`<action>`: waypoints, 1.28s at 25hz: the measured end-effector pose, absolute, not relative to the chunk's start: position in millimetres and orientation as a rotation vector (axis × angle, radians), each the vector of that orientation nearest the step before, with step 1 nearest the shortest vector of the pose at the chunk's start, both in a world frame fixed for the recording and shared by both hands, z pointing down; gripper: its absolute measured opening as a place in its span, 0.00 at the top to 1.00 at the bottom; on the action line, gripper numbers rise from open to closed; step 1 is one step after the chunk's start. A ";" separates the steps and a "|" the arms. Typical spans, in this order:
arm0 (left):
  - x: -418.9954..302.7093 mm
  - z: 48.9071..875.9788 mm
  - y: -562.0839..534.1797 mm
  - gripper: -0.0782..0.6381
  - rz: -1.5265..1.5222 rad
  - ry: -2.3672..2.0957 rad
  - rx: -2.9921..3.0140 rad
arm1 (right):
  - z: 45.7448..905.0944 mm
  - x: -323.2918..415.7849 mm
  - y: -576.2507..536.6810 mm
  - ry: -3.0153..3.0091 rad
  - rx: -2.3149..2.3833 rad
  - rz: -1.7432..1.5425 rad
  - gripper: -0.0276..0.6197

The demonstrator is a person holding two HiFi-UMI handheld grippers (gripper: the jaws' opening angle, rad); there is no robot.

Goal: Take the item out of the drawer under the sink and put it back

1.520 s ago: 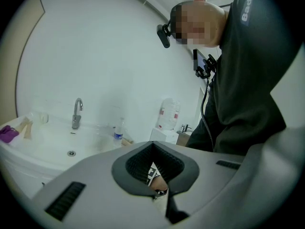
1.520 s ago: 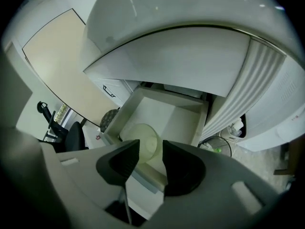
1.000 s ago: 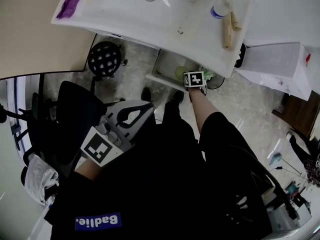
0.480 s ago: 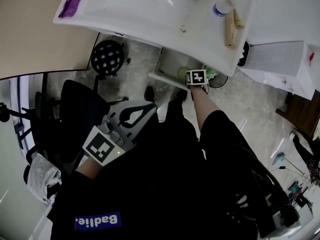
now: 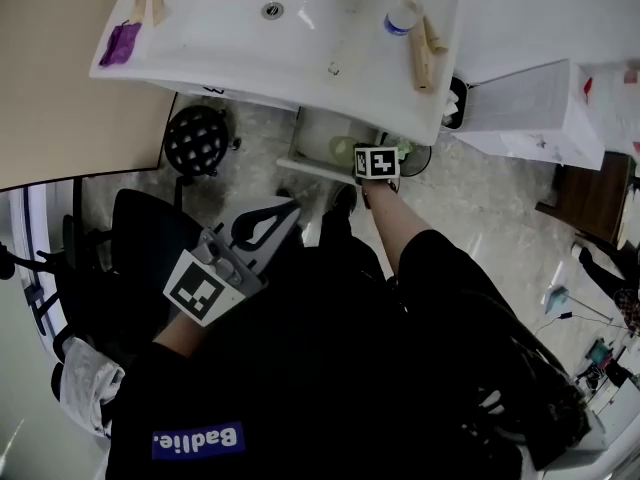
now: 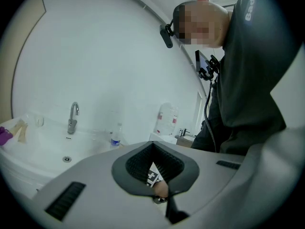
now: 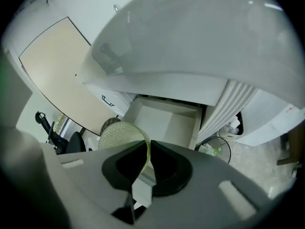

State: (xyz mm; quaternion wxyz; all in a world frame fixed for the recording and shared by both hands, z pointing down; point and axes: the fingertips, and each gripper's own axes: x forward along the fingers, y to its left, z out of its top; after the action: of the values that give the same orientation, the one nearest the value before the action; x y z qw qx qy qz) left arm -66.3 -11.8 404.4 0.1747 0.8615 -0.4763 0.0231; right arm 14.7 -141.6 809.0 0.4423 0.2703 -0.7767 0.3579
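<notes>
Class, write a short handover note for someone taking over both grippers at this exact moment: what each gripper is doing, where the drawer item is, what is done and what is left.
Right gripper: its jaws have just been closing and now pinch the rim of the green dish.
Left gripper: jaws together, nothing between them, held back near the body.
Drawer under the sink: pulled open, and the part in view looks bare.
Done: drawer opened, dish gripped and apparently lifted above the drawer's front edge.
Left: finish taking the dish out, then put it back in the drawer and let go.
</notes>
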 end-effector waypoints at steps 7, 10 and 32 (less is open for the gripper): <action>-61.0 387.1 -17.5 0.90 0.015 -1.335 2.502 | 756.6 18.2 -139.0 -2.021 0.705 0.934 0.92; -59.2 381.6 -19.4 0.90 0.005 -1.332 2.524 | 726.6 16.4 -135.5 -2.083 0.696 0.953 0.92; -10.0 351.1 -29.7 0.90 -0.017 -1.081 2.733 | 505.2 49.3 -92.1 -2.508 0.784 0.997 0.92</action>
State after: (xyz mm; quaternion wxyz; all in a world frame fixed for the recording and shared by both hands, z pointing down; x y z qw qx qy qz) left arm -10.0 -29.7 351.1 0.1013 0.9251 -0.3660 -0.0058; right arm 49.3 -92.1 505.2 0.1648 0.2752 -0.8801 0.3500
